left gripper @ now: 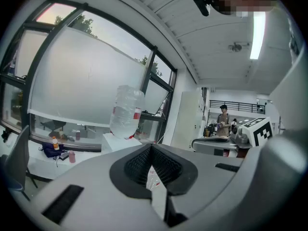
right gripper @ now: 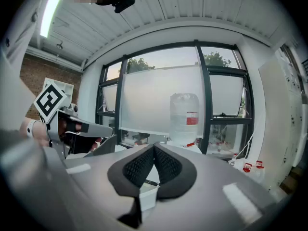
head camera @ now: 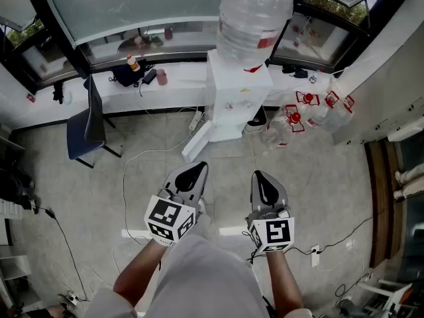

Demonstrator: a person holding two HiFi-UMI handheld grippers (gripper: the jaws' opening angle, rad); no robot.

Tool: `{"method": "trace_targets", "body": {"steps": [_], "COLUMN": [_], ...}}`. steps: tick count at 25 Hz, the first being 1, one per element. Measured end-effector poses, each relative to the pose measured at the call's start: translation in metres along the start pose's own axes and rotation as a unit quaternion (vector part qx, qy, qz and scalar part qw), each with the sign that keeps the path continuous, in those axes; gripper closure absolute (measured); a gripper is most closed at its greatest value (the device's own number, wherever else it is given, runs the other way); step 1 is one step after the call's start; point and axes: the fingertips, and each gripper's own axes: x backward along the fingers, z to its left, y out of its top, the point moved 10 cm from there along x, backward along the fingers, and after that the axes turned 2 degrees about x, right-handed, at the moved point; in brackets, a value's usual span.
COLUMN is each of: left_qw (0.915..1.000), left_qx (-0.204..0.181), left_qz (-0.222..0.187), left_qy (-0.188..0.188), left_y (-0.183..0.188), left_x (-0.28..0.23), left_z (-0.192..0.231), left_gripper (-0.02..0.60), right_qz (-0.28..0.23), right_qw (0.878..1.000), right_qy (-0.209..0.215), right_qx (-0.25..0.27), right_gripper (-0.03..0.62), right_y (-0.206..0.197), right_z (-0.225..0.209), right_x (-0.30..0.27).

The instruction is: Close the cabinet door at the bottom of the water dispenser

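The water dispenser (head camera: 237, 91) stands white against the window wall, straight ahead of both claws and well apart from them, with its big clear bottle (head camera: 255, 12) upended on top. At its foot, the cabinet door (head camera: 197, 141) hangs open. It shows as a white panel swung out from the dispenser's base, its long axis slanting back toward the person and off to their left. Its free end lies just ahead of the left claw (head camera: 199, 168), near it but not touching. The right claw (head camera: 260, 176) sits further off, facing the dispenser's front rather than the panel. The left hand therefore looks better placed to push the door, and the push would likely run forward and to the right, swinging the panel back against the base. Both claws are pressed together with nothing between the pads, pointing roughly level and slightly downward above the tiled floor (head camera: 132, 177).
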Motion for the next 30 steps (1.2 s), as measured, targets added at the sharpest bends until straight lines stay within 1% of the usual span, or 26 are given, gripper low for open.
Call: {"method": "trace_targets", "body": {"steps": [4, 6, 8, 10, 13, 17, 21, 24, 30], "left_qw": [0.9999, 0.9998, 0.9997, 0.9995, 0.9995, 0.9996, 0.9997, 0.9998, 0.9993], "left_qx": [-0.012, -0.013, -0.009, -0.005, -0.008, -0.009, -0.005, -0.003, 0.006], "left_qz": [0.006, 0.014, 0.025, 0.032, 0.032, 0.027, 0.022, 0.017, 0.012], "left_qy": [0.009, 0.007, 0.004, 0.000, -0.004, -0.004, -0.007, -0.014, -0.034], "left_y": [-0.031, -0.047, -0.062, -0.073, -0.075, -0.071, -0.067, -0.060, -0.039], "left_x": [0.043, 0.065, 0.086, 0.105, 0.120, 0.129, 0.127, 0.119, 0.097], "left_z": [-0.060, -0.087, -0.110, -0.129, -0.142, -0.141, -0.125, -0.102, -0.044], "left_gripper": [0.577, 0.577, 0.577, 0.577, 0.577, 0.577, 0.577, 0.577, 0.577], "right_qz": [-0.018, -0.017, -0.010, -0.006, -0.011, -0.018, -0.019, -0.020, -0.019], "right_qw": [0.999, 0.999, 0.999, 0.999, 0.999, 0.999, 0.999, 1.000, 1.000], "right_qy": [0.025, 0.032, 0.037, 0.038, 0.037, 0.033, 0.024, 0.013, -0.014], "right_qx": [0.014, 0.016, 0.007, -0.006, -0.008, -0.012, -0.009, -0.007, -0.004], "right_gripper": [0.583, 0.583, 0.583, 0.583, 0.583, 0.583, 0.583, 0.583, 0.583], "right_y": [-0.005, -0.013, -0.023, -0.033, -0.034, -0.029, -0.025, -0.019, -0.008], "right_z": [0.022, 0.032, 0.042, 0.051, 0.062, 0.068, 0.069, 0.069, 0.073], "right_x": [0.062, 0.093, 0.120, 0.145, 0.163, 0.165, 0.156, 0.136, 0.082]}}
